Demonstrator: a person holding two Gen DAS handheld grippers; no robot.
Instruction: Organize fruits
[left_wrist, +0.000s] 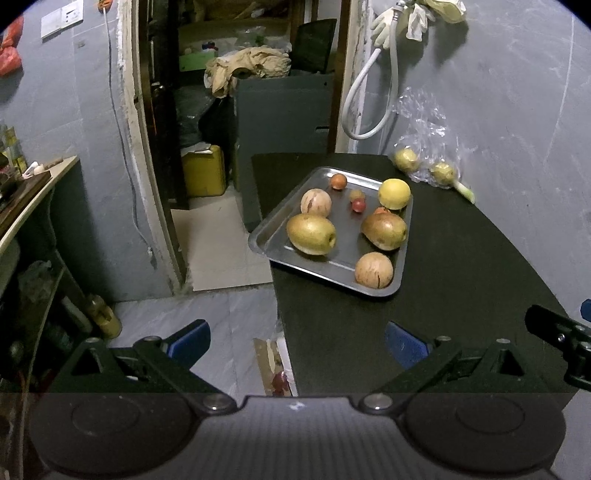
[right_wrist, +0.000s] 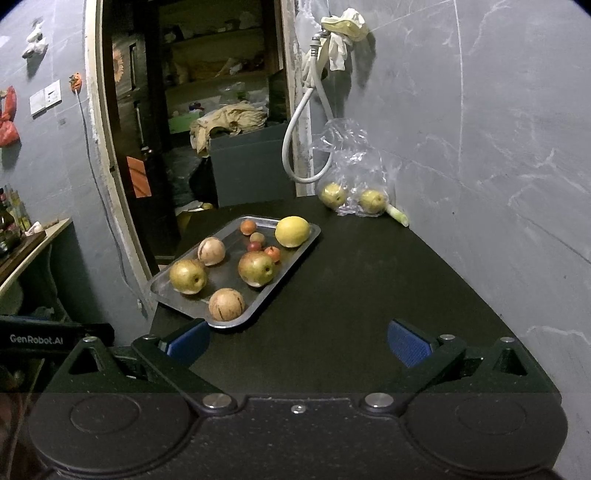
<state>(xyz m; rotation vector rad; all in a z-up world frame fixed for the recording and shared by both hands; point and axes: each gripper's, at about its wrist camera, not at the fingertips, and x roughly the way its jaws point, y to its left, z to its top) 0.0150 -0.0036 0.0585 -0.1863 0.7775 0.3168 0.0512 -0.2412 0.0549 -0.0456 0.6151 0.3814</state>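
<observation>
A steel tray (left_wrist: 266, 236) (right_wrist: 291, 266) lies on the dark table and holds several fruits: two golden pears (left_wrist: 311, 235) (right_wrist: 187, 276), two pale striped fruits (left_wrist: 373, 270) (right_wrist: 226, 304), a yellow lemon (left_wrist: 394, 194) (right_wrist: 291, 231) and small red and orange fruits (left_wrist: 358, 205) (right_wrist: 254, 246). A clear plastic bag (left_wrist: 424, 147) (right_wrist: 349, 158) with two yellow-green fruits sits at the table's far corner by the wall. My left gripper (left_wrist: 297, 345) hangs open over the table's near left edge. My right gripper (right_wrist: 297, 341) is open above the table, just short of the tray. Both are empty.
The dark table (left_wrist: 461, 295) (right_wrist: 369, 295) stands against a grey wall (right_wrist: 498, 147). A white hose (left_wrist: 369, 96) hangs from a tap behind it. An open doorway (left_wrist: 240, 110) with clutter is beyond, a counter (left_wrist: 33, 192) to the left, and tiled floor (left_wrist: 207, 317) below.
</observation>
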